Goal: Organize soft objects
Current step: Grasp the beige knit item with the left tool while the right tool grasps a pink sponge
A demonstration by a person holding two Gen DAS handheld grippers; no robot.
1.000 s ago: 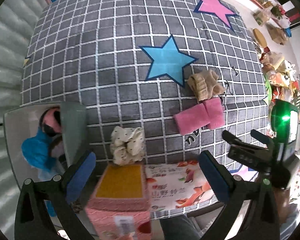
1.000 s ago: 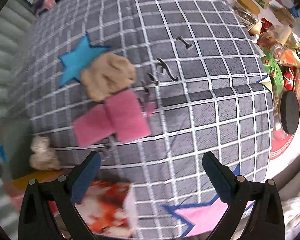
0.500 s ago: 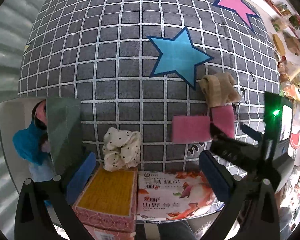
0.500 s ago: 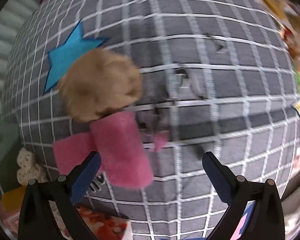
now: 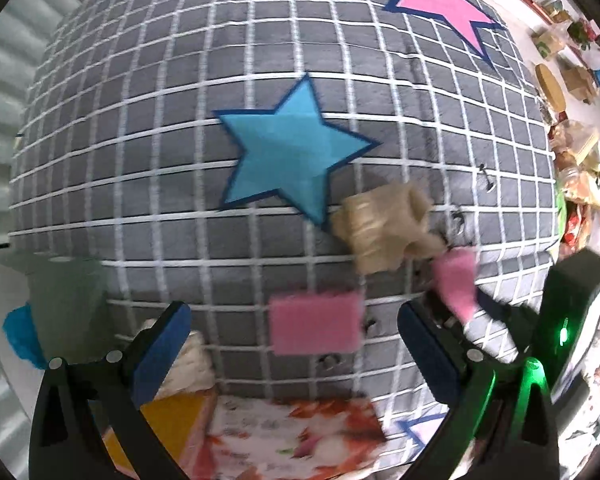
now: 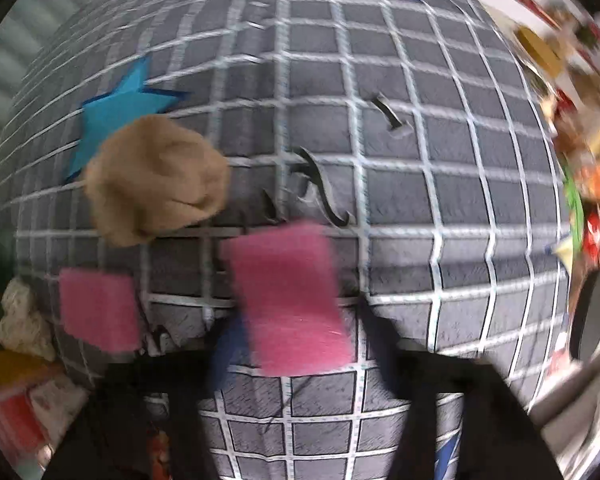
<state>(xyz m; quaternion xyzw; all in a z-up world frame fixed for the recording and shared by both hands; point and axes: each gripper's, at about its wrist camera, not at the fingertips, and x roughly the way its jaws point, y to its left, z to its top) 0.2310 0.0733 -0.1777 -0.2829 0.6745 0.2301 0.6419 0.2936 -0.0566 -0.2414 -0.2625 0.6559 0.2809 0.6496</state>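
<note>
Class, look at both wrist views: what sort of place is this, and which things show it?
Probably a home room: a grey checked blanket with stars, packaged snacks cluttered along the right edge, and pink sponges with soft items lying around.

Bright, fisheye-warped frames, perhaps motion-blurred.

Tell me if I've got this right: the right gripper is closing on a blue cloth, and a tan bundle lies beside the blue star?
Not quite. The cloth between the right gripper's closing jaws is pink, not blue; the right wrist view shows it plainly. The rest holds: the tan bundle lies beside the blue star.
</note>
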